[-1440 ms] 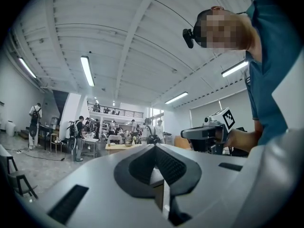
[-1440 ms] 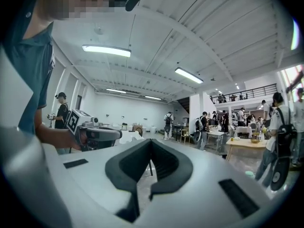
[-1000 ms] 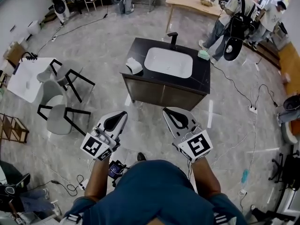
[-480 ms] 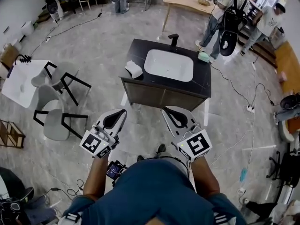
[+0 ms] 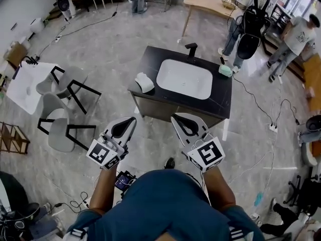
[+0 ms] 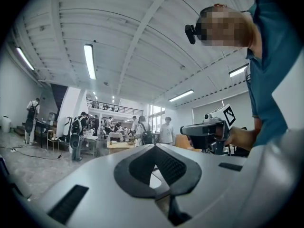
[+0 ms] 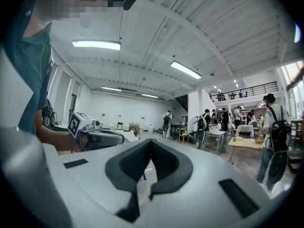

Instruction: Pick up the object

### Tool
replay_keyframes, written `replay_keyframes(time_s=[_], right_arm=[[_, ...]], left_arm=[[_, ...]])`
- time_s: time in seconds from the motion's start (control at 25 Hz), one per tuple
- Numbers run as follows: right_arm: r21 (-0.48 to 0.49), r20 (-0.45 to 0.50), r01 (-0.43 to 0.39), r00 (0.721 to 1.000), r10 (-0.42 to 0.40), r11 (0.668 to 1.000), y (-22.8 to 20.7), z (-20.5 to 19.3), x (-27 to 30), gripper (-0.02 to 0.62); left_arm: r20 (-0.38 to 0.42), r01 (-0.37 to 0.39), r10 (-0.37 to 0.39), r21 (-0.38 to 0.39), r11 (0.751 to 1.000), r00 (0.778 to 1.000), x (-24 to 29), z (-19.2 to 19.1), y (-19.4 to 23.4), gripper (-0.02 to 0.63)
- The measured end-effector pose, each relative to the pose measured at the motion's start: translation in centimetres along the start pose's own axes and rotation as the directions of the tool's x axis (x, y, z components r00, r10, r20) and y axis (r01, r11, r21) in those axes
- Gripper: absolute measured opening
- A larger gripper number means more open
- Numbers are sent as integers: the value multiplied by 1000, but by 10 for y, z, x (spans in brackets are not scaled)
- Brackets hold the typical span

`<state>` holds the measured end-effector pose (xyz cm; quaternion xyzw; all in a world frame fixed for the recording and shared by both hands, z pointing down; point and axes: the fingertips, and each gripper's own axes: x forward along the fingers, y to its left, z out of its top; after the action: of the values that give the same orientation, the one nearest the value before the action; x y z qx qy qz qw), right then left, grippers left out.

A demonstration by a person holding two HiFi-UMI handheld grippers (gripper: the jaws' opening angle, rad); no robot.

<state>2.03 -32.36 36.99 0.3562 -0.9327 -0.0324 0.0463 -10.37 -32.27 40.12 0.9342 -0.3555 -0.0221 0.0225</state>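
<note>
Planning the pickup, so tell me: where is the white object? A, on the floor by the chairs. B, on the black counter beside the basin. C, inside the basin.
B: the white object lies on the black counter, just outside the basin, near the counter's left corner in the head view.

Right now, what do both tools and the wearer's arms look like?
The left tool and right tool are white tapered shells with black teardrop-shaped pads. Each carries a white cube printed with black square markers. The person wears a teal short-sleeved shirt with white stripes at the sleeve ends.
</note>
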Motion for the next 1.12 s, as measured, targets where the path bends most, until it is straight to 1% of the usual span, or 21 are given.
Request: replay_keyframes(time_s=[0.32, 0.48, 0.64, 0.92, 1.12], right_arm=[[8, 15, -80, 997, 79, 997, -59, -9, 18, 14], [26, 16, -97, 995, 97, 995, -76, -17, 30, 14], [31, 5, -102, 995, 102, 994, -89, -22, 50, 14], [29, -15, -65, 998, 65, 997, -104, -24, 88, 14], [36, -32, -24, 999, 25, 999, -113, -24, 121, 14]], left_arm=[[-18, -64, 64, 4, 998, 998, 61, -7, 11, 5], [-36, -77, 77, -1, 997, 996, 77, -16, 21, 5], [-38, -91, 90, -10, 996, 995, 85, -18, 45, 5], [-51, -61, 59, -37, 997, 997, 105, -26, 94, 5], [-46, -10, 7, -58, 998, 999, 117, -25, 124, 5]])
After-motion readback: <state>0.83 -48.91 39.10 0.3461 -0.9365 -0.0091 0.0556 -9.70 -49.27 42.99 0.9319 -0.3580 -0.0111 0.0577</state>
